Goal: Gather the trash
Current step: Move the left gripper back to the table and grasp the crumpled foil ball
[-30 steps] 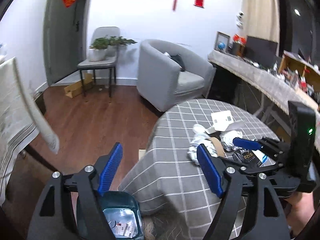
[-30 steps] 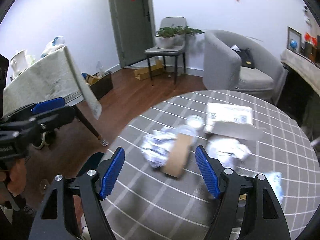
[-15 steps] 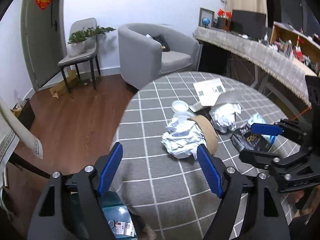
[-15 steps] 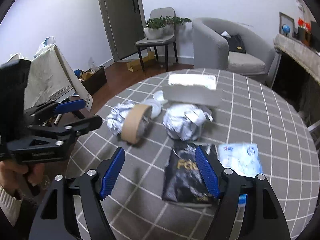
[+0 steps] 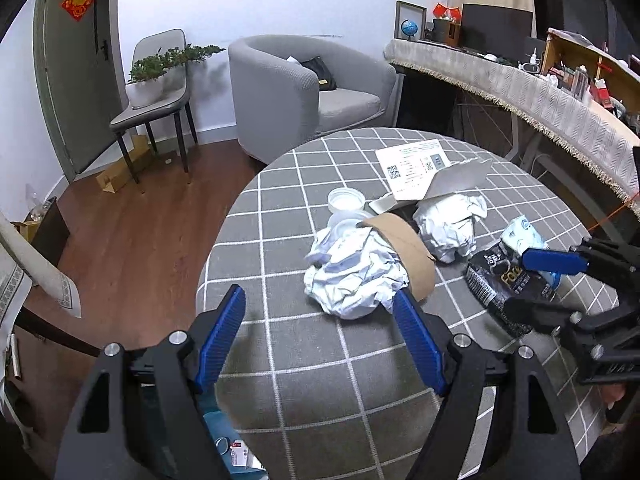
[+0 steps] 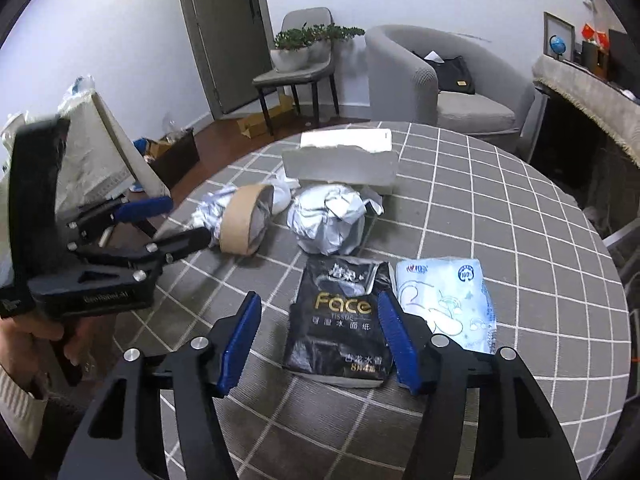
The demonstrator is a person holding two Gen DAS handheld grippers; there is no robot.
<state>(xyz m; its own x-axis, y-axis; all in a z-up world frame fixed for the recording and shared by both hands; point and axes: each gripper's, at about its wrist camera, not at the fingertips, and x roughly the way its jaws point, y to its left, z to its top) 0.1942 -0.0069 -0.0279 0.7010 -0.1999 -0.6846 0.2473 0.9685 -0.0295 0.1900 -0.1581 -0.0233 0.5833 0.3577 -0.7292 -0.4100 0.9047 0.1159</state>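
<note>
Trash lies on a round table with a grey checked cloth [image 5: 280,360]. A crumpled white paper ball [image 5: 352,276] leans on a brown tape roll [image 5: 408,248]. My left gripper [image 5: 320,336] is open just before that ball. A second crumpled ball [image 6: 328,220] lies by a torn grey box [image 6: 340,166]. A black Face tissue pack [image 6: 340,320] and a light blue tissue pack [image 6: 448,300] lie side by side. My right gripper [image 6: 320,340] is open, low over the black pack's near end. A white lid [image 5: 346,200] lies behind the tape roll.
A teal bin [image 5: 224,448] with scraps stands on the floor below the table's near edge. A grey armchair [image 5: 296,92], a chair with a potted plant [image 5: 156,92] and a cluttered long counter [image 5: 540,92] stand beyond the table. Another clothed table [image 6: 100,160] is at left.
Both grippers moved forward and lower over the table. The left gripper closed in on the crumpled ball by the tape roll; the right one came down over the black tissue pack.
</note>
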